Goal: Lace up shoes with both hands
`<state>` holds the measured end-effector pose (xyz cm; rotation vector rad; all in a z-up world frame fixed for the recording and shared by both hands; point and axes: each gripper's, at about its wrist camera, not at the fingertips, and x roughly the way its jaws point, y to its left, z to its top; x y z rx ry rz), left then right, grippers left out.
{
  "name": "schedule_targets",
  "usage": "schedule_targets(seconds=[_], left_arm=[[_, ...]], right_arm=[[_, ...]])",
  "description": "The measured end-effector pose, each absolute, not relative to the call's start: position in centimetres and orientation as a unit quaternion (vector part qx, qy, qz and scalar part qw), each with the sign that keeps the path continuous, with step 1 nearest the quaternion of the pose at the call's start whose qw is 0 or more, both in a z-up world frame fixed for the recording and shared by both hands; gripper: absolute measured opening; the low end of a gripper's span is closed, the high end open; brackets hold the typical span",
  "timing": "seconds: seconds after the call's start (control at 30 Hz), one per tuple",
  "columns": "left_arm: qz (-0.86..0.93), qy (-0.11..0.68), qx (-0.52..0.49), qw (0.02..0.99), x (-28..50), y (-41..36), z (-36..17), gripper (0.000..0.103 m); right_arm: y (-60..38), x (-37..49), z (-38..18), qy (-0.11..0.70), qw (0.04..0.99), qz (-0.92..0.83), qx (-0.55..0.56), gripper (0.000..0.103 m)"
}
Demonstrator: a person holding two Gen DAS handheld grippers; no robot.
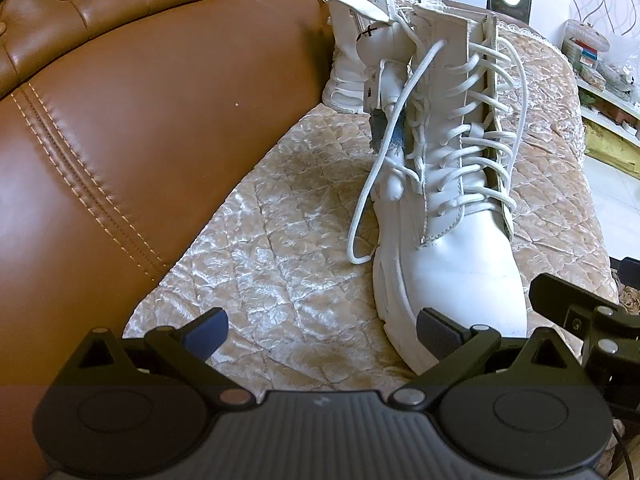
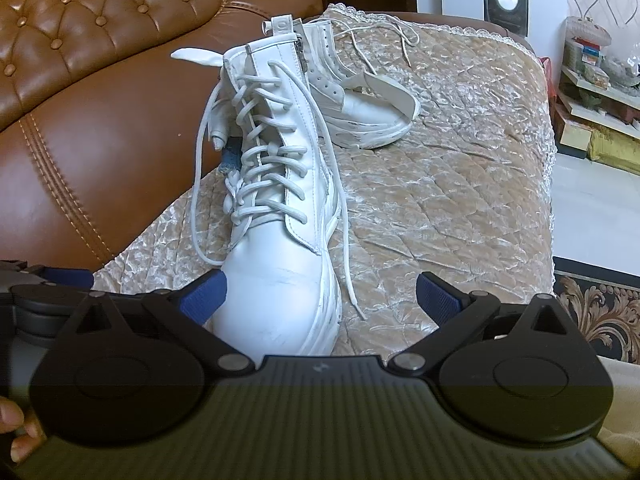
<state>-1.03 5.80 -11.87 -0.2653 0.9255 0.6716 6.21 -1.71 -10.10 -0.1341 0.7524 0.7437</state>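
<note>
A tall white lace-up boot (image 1: 452, 248) stands upright on a quilted sofa cover, toe toward me; it also shows in the right wrist view (image 2: 276, 280). Its white laces are threaded up the front. One loose lace end (image 1: 376, 184) hangs down the boot's left side; another (image 2: 340, 248) trails down its right side onto the cover. My left gripper (image 1: 322, 330) is open and empty, just before the toe and to its left. My right gripper (image 2: 320, 296) is open and empty, its left pad (image 2: 202, 296) beside the toe.
A second white boot (image 2: 360, 104) lies on its side behind the first. The brown leather sofa back (image 1: 140, 120) rises on the left. The quilted cover (image 2: 440, 184) ends at the right, with floor, a patterned rug (image 2: 592, 312) and shelves (image 2: 592, 92) beyond.
</note>
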Motion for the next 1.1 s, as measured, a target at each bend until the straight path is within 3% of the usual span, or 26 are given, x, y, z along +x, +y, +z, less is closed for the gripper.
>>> schedule_targets(seconds=[0.87,1.1], left_arm=[[0.324,0.432,-0.101,0.836,-1.04,5.27,-12.07,0.103],[0.308,0.432,-0.104,0.841,-1.06,5.18,-12.33,0.093]], right_arm=[[-1.44,6.13,-10.26,0.359,0.861,0.352,-0.069,0.103],[-1.46,6.17,-10.3,0.359,0.863,0.349,-0.07,0.103]])
